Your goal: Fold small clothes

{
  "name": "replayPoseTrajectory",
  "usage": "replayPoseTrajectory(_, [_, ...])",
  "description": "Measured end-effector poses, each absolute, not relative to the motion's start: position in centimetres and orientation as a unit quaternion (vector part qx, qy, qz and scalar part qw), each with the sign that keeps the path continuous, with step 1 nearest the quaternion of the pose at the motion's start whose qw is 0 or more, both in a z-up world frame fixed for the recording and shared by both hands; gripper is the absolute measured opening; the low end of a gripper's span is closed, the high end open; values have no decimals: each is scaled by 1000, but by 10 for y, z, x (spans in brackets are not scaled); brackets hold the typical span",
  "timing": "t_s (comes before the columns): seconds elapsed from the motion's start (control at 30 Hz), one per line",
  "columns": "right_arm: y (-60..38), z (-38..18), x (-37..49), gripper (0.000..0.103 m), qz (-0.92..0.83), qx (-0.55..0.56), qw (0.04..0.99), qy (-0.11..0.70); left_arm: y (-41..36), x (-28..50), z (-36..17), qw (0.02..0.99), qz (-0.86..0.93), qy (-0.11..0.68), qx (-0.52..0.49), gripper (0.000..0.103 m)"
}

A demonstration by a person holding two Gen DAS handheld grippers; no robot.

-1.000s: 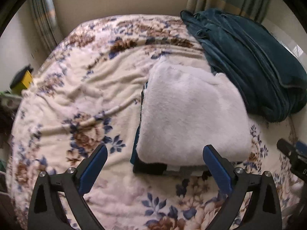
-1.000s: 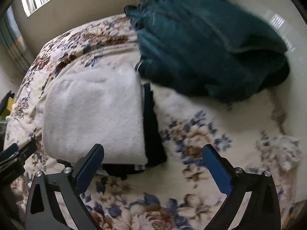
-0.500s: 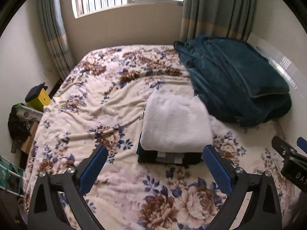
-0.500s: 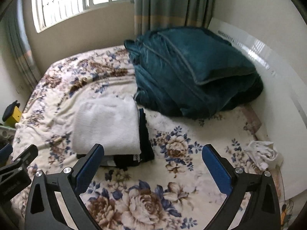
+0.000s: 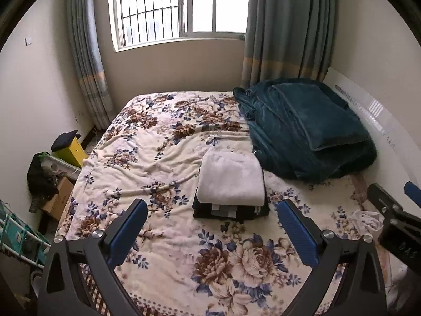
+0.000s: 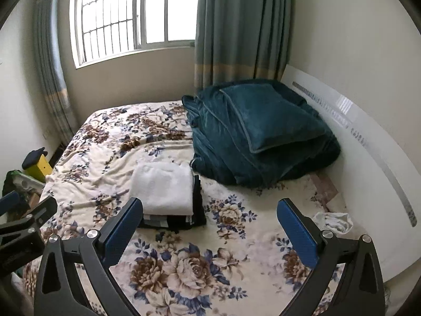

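A folded white fleecy garment (image 5: 230, 176) lies on top of a stack of folded dark clothes (image 5: 231, 210) in the middle of the floral bed (image 5: 163, 158). The stack also shows in the right wrist view (image 6: 164, 188), left of centre. A crumpled small white garment (image 6: 332, 221) lies at the bed's right edge; it also shows in the left wrist view (image 5: 368, 220). My left gripper (image 5: 210, 230) is open and empty, well back from the stack. My right gripper (image 6: 209, 227) is open and empty, held to the right of the stack.
A dark teal folded blanket (image 5: 305, 131) is piled at the bed's far right by the white headboard (image 6: 368, 142). Curtains and a barred window (image 5: 181, 8) are behind. A yellow box (image 5: 69, 148), a cardboard box and clutter stand on the floor left of the bed.
Both grippers have pulled up and back from the stack, which now looks much smaller. The whole room has come into view. The stack has not moved.
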State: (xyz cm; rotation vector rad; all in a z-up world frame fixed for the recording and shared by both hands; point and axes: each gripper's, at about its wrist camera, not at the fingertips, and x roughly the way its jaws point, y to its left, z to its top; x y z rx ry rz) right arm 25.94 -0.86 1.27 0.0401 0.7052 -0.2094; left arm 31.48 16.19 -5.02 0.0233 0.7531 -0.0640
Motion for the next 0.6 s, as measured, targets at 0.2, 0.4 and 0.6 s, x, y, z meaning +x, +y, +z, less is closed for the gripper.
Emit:
replayPoseTrajectory(0.2, [-6,46,221,103,-91,13,940,330,159,282,-27,935,-29,352,11,102])
replayPoseTrajectory(0.4, [-2,68,197,103,-82,6,945,317,158,261,-17,938,-19,347,8,102])
replayPoseTrajectory(0.6, [0,77,187,103,-75,1,947,313,156,253,-14,939,-16,344,9,102])
